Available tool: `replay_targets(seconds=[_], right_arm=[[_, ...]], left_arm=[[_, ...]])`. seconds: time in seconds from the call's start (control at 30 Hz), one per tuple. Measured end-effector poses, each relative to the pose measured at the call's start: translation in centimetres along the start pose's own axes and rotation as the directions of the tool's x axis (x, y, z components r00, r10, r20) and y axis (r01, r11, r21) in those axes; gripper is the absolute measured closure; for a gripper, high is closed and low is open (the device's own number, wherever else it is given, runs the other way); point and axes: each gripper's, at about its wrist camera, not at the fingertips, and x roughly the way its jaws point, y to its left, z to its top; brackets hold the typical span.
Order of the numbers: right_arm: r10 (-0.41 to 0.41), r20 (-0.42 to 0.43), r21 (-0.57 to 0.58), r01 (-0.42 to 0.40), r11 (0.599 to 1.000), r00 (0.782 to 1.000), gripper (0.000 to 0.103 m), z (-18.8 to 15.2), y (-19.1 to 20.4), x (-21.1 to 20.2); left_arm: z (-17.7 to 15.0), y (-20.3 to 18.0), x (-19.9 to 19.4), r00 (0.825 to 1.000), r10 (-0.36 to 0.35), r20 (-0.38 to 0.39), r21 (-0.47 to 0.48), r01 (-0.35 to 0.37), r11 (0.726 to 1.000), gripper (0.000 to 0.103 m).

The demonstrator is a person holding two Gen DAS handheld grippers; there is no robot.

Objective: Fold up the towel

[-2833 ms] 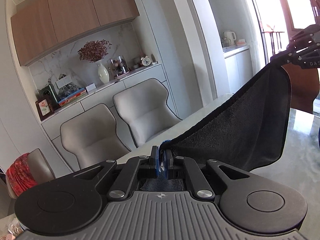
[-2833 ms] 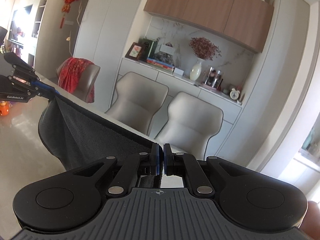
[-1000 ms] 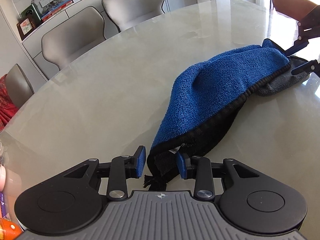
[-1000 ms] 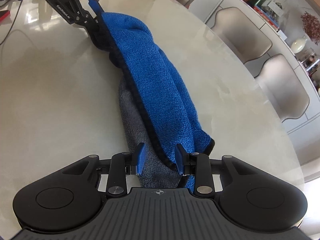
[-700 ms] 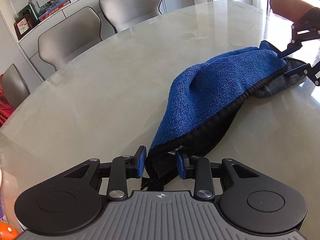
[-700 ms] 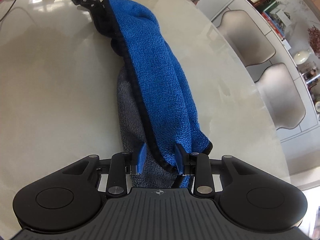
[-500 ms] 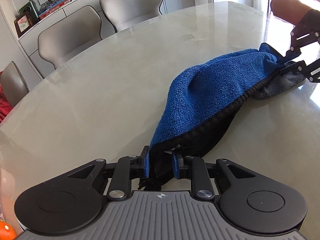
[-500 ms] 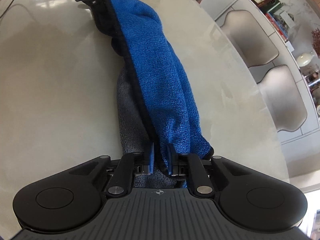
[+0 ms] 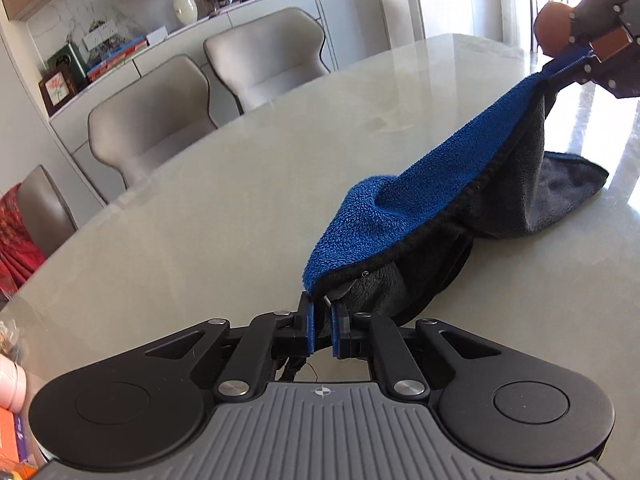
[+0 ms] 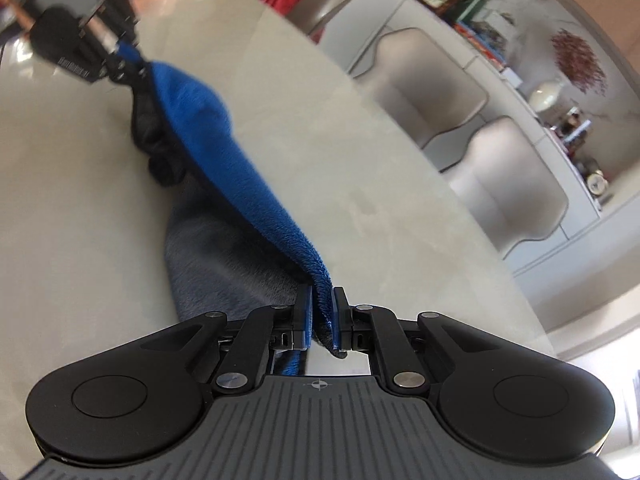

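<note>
A dining room with pale walls surrounds a large, glossy, cream marble-look table [image 9: 208,208], which fills most of both wrist views. Behind it runs a long white sideboard [image 9: 168,44] under a marbled wall panel and wooden upper cabinets, its top crowded with books, a framed picture and a white vase of dried reddish flowers [image 9: 185,6]. Two padded beige dining chairs [image 9: 160,120] stand against the far edge of the table, and a third chair at the left has a red patterned cloth [image 9: 16,248] draped on it.

On the table lies the towel, a plush cloth that is bright blue on one side and dark grey on the other, edged in black [image 9: 432,200]. Its blue top edge is stretched in a sagging line between the two tools and raised off the table, while the grey lower part still rests on the surface and bunches toward the right.

The left gripper [image 9: 323,330], black with blue pads, is clamped tight on the near corner of the towel, the cloth pinched between its pads. The right gripper [image 10: 322,320] is likewise closed on the opposite corner, blue fabric squeezed between its fingers; from the left wrist view it shows at the upper right, above the table.
</note>
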Motion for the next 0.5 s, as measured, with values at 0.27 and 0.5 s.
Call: replay_targets(seconds=[0.27,0.5], right_arm=[[-0.109,0.090,0.034,0.106,0.994,0.990,0.094,0.9,-3.7,-4.7],[-0.218,0.157,0.007,0.220,0.975,0.963,0.094,2.5,-7.3,-6.4]], left_arm=[[4.6,-0.4,-1.5,0.995,0.004,0.097,0.029,-0.006,1.000,0.100],[10.3,0.4,-3.1,0.977,0.075,0.198,0.095,-0.095,0.991,0.100]])
